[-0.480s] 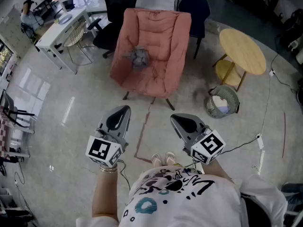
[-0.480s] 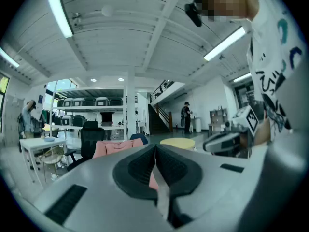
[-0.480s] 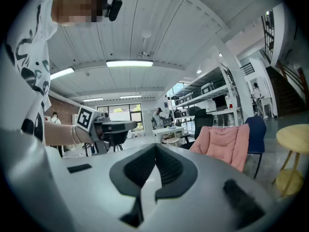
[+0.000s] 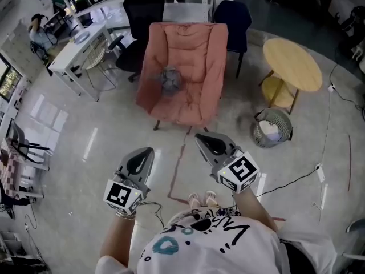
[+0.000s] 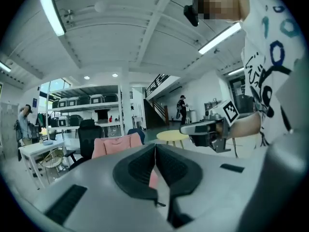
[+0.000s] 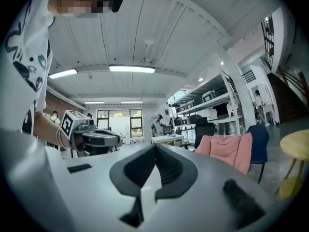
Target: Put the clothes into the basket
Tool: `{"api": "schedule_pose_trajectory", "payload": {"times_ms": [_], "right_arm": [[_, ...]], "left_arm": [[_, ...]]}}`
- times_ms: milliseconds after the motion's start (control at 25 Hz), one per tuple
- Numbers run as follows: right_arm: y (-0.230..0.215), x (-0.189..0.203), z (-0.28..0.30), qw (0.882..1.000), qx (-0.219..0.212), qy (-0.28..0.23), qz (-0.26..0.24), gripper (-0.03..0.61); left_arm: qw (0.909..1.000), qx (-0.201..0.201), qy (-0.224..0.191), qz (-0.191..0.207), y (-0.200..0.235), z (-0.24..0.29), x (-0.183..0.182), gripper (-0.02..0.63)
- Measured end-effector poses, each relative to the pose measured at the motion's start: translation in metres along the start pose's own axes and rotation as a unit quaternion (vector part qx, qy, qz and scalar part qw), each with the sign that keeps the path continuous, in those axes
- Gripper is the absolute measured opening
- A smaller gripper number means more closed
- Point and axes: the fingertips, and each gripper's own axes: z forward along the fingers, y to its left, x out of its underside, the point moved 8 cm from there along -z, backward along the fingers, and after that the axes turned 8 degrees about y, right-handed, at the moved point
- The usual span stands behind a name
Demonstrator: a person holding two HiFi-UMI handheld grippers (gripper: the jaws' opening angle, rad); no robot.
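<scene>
A crumpled grey garment [image 4: 169, 80] lies on the seat of a pink padded chair [image 4: 191, 44] ahead of me. To the right on the floor stands a round wire basket [image 4: 282, 120], and something white lies in it. My left gripper [image 4: 147, 151] and right gripper [image 4: 201, 136] hover side by side over the floor, well short of the chair. Both are shut and hold nothing. In the left gripper view the jaws [image 5: 155, 151] meet in a closed seam, with the pink chair [image 5: 116, 146] behind them. The right gripper view shows the same closed seam [image 6: 155, 153] and the chair [image 6: 227, 151] to the right.
A round wooden table [image 4: 291, 64] with a lower shelf stands behind the basket. Black office chairs [image 4: 140, 16] and white desks [image 4: 77, 44] stand at the back left. A cable [image 4: 296, 173] runs across the floor at the right. My feet [image 4: 202, 198] show below.
The right gripper has shifted a little up and left, toward the chair. The left gripper has dropped back slightly toward me. Both stay shut.
</scene>
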Motion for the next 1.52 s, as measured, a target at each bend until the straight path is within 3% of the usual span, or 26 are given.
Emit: {"api": "schedule_pose_trajectory", "payload": {"times_ms": [120,320,520,680,840,1040,1240,1320,1520], "right_arm": [[-0.004,0.002,-0.003,1.0,0.007,0.005,-0.003,0.026],[0.0,0.003,-0.008,1.0,-0.014,0.002,-0.006,0.029],[0.007,0.005,-0.01,1.0,-0.022,-0.001,0.001,0.029],[0.009,0.016,-0.009,1.0,-0.012,0.015,0.024,0.031],[0.018,0.017,-0.002,1.0,-0.004,0.013,0.025,0.031],[0.028,0.018,0.009,1.0,-0.004,0.012,0.021,0.031],[0.026,0.012,0.014,1.0,0.017,0.001,0.014,0.037],[0.019,0.008,0.019,1.0,0.026,-0.007,0.012,0.09],[0.001,0.002,0.038,1.0,0.017,-0.016,0.01,0.104]], "left_arm": [[0.9996,-0.021,-0.005,0.018,-0.001,-0.003,-0.004,0.017],[0.9984,-0.05,-0.025,0.013,-0.01,-0.01,0.001,0.016],[0.9967,-0.074,-0.03,-0.02,-0.017,-0.025,0.013,0.015],[0.9966,-0.059,-0.015,-0.056,-0.014,-0.045,0.037,0.017],[0.9953,-0.08,0.003,-0.055,-0.004,-0.06,0.058,0.015],[0.9934,-0.082,-0.012,-0.08,0.005,-0.067,0.073,0.017],[0.997,-0.053,-0.017,-0.054,0.012,-0.058,0.062,0.015],[0.9981,-0.041,-0.018,-0.043,0.021,-0.052,0.055,0.017],[0.9979,-0.052,-0.02,-0.032,0.04,-0.031,0.045,0.015]]}}
